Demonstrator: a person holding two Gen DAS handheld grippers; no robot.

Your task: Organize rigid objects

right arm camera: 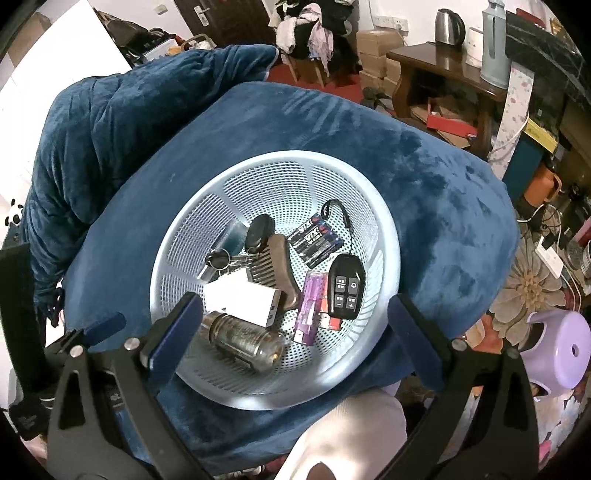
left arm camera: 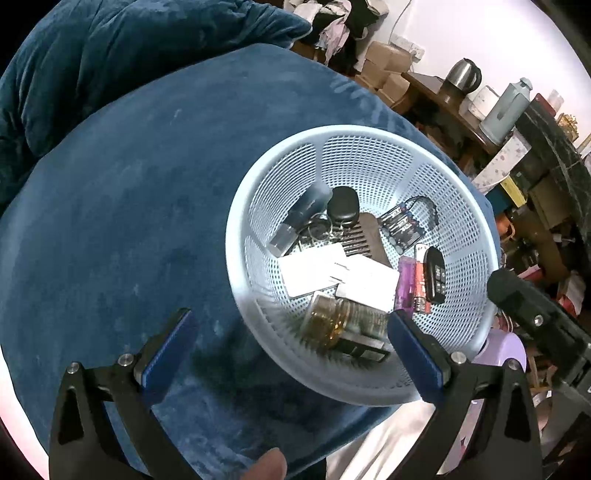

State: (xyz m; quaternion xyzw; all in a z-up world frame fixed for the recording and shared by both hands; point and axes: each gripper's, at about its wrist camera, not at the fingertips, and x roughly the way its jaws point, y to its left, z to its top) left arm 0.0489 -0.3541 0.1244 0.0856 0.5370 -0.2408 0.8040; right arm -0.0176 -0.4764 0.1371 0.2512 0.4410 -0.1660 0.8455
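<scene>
A pale blue mesh basket (left arm camera: 351, 131) (right arm camera: 280, 157) sits on a blue plush cushion (left arm camera: 129, 221) (right arm camera: 424, 177). Inside lie a white box (right arm camera: 240, 299) (left arm camera: 314, 273), a glass jar (right arm camera: 243, 341) (left arm camera: 332, 321), a purple lighter (right arm camera: 310, 306) (left arm camera: 406, 282), a black remote fob (right arm camera: 345, 291) (left arm camera: 434, 275), a battery pack (right arm camera: 316, 240) (left arm camera: 400, 225), a wooden comb (right arm camera: 275, 266) and keys (right arm camera: 221, 258). My left gripper (left arm camera: 291, 354) hovers open over the basket's near-left rim. My right gripper (right arm camera: 295, 336) hovers open above the basket's near side. Neither holds anything.
A rumpled blue blanket (right arm camera: 110, 129) lies behind the cushion. To the right are a purple stool (right arm camera: 557, 350), a wooden table (right arm camera: 443, 62) with a kettle (right arm camera: 448, 22), boxes and floor clutter. A thumb (left arm camera: 269, 465) and a white sleeve (right arm camera: 351, 435) show below.
</scene>
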